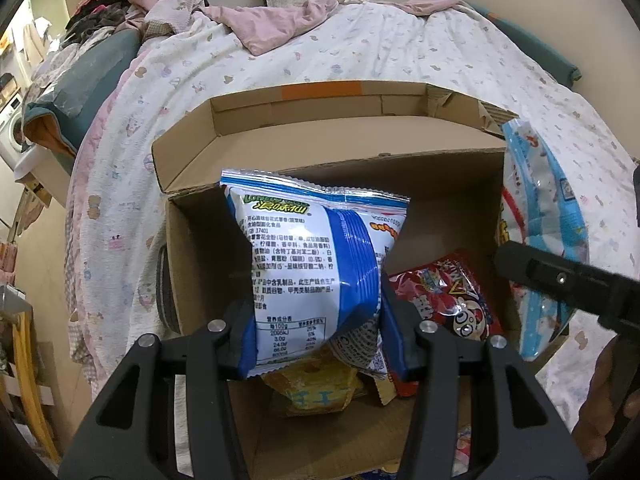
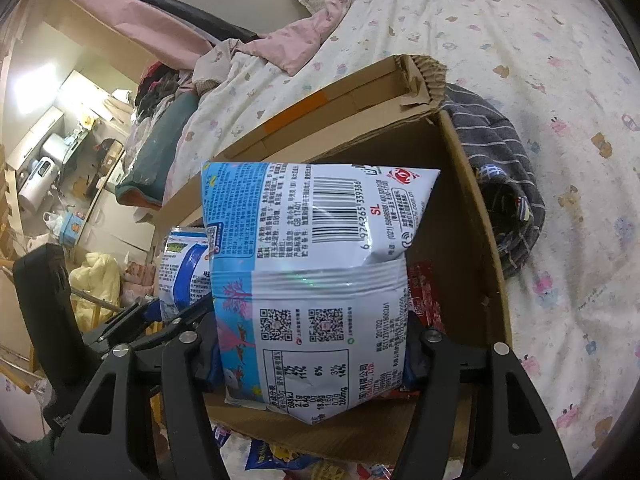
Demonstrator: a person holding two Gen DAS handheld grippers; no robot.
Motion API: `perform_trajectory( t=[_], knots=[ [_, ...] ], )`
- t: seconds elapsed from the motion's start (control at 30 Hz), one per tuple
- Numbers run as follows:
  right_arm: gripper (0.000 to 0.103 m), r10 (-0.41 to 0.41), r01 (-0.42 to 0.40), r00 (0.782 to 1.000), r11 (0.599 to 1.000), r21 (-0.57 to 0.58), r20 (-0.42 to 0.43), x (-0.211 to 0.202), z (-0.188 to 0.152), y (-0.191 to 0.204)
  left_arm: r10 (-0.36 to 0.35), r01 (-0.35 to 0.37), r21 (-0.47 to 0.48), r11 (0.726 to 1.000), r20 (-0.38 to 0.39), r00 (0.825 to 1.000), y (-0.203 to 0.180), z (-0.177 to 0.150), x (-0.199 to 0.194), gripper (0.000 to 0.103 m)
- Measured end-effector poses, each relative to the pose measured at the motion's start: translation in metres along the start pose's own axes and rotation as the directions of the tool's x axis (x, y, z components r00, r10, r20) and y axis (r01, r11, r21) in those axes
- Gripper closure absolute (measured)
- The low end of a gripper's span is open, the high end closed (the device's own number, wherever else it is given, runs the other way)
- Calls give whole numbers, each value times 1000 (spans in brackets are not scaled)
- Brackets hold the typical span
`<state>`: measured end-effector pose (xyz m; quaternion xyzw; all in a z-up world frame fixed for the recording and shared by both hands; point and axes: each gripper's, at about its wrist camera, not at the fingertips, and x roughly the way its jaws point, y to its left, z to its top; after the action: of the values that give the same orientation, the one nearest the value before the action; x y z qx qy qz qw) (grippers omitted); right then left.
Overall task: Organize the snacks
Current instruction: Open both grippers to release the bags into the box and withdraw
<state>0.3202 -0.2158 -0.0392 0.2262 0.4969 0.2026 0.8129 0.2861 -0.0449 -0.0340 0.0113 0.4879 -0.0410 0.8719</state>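
Two puffy foil packets hang over the open brown cardboard box. Left gripper pinches the blue-and-white crisp bag; right gripper clamps the pale-blue snack bag. Both seem light, slippery and crushable, so hold them low.

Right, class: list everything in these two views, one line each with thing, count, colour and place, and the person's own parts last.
Cardboard box: one, brown, open, on the bed.
Blue-and-white snack bag: one, over the box, in the left tongs.
Light-blue snack bag: one, over the box, in the right tongs.
Red snack packet: one, inside the box.
Yellow snack packet: one, inside the box.
Bedsheet: one, white, patterned, under the box.
Striped cloth: one, grey, beside the box.
Left tongs: black, shut on a bag.
Right tongs: black, shut on a bag.
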Motion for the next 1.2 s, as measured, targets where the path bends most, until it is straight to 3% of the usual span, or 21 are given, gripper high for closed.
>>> perform_trajectory(
  t=[0.17, 0.27, 0.3, 0.37, 0.5, 0.73, 0.93, 1.2],
  knots=[
    [36, 7, -7, 1000, 1000, 13, 4, -1, 0, -1, -10, 10, 29, 1000, -6, 1000, -8, -3, -1, 54],
    [30, -2, 2, 1000, 1000, 7, 17, -2, 1, 3, -23, 24, 42, 999, -16, 1000, -12, -3, -1, 52],
    [24, -2, 2, 1000, 1000, 8, 14, -2, 1, 3, -24, 25, 42, 999, -19, 1000, -12, -3, -2, 50],
    [16, -10, 10, 1000, 1000, 7, 12, -2, 1, 4, -17, 18, 41, 999, -17, 1000, -13, -3, -4, 36],
    [0, -35, 35, 999, 999, -3, 26, -2, 1, 5, -22, 21, 30, 999, 14, 1000, -12, -1, -13, 31],
    [0, -45, 48, 995, 998, -38, 92, -17, 3, 10, -25, 24, 22, 999, 31, 999, -11, 0, -18, 30],
    [0, 28, -9, 976, 996, -88, 214, -46, 5, 21, -17, 16, 22, 1000, 34, 999, -12, -1, -19, 30],
    [0, 0, 9, 985, 999, -51, 171, -38, 4, 14, -13, 13, 8, 1000, 25, 1000, -8, -3, -18, 30]
  ],
)
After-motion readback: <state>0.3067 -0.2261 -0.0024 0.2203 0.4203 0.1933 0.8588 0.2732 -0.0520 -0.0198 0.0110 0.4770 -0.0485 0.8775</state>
